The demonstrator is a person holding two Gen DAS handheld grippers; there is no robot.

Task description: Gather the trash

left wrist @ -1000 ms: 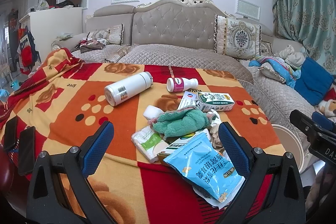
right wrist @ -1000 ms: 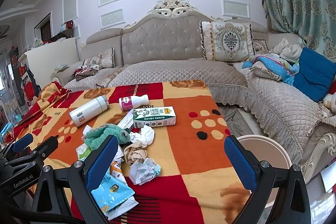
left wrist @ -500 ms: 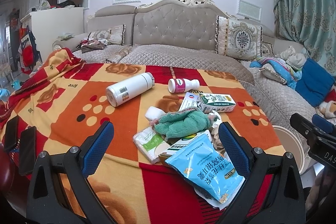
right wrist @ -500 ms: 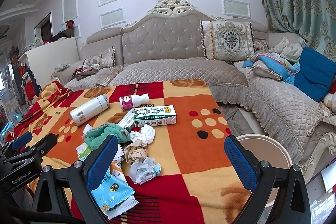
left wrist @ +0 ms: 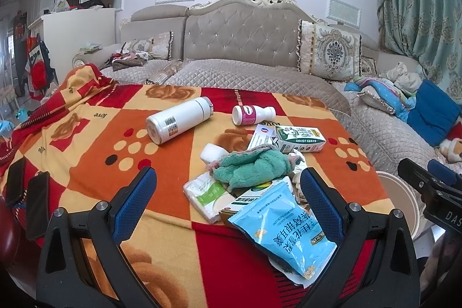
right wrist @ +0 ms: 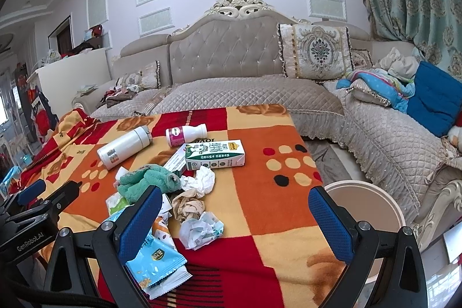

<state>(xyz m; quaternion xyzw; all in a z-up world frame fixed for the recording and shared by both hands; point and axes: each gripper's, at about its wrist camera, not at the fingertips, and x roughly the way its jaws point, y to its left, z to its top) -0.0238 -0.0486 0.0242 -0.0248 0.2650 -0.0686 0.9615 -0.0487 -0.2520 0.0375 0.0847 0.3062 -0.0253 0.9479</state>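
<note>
- Blue-padded left gripper (left wrist: 228, 186) was spread wide, empty, above snack packet (left wrist: 284, 227).
- Right gripper (right wrist: 235, 207) likewise spread, over crumpled paper (right wrist: 200, 230); bin (right wrist: 363, 201) beside blanket (right wrist: 260, 192).

Glossy plastic snack bag (left wrist: 284, 230), crumpled paper wads (right wrist: 199, 178) — fuzzy woven blanket (left wrist: 95, 152), terry cloth towel (left wrist: 254, 166).

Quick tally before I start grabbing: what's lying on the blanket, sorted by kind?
Bottles: 2, white flask and pink-label bottle
Cartons or boxes: 2, milk carton and flat box
Crumpled paper balls: 3
Blue snack bags: 1
Tissue packs: 1
Green cloths: 1
Total: 10
</note>
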